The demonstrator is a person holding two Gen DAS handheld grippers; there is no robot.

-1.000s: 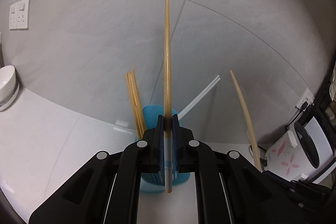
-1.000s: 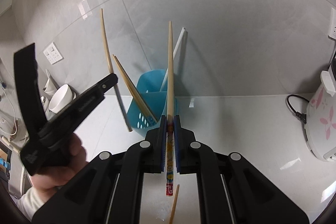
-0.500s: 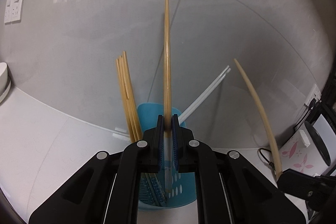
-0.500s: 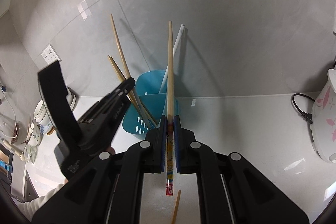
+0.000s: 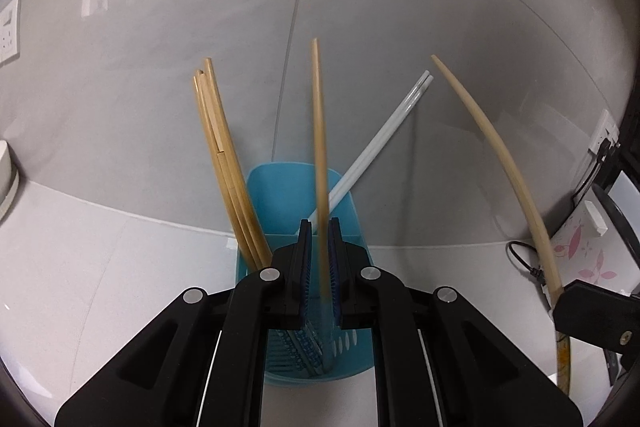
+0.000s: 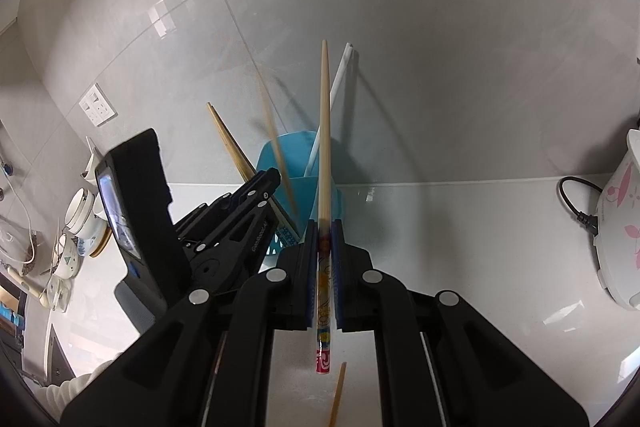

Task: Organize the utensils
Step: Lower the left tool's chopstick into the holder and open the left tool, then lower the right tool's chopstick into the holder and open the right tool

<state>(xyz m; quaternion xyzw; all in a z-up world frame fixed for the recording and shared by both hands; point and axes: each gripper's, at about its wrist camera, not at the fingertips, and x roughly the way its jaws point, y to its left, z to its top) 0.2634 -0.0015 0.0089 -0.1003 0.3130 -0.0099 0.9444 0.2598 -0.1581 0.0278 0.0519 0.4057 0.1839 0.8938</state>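
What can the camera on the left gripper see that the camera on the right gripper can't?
Only the left wrist view shows the bottom of the blue holder, where the blurred chopstick drops between the left gripper's parted fingers.

Only the right wrist view shows the cups, a loose chopstick on the counter, and the painted end of the chopstick clamped in the right gripper.

Both show the holder, the white chopsticks, the bamboo chopsticks and the flowered cooker.
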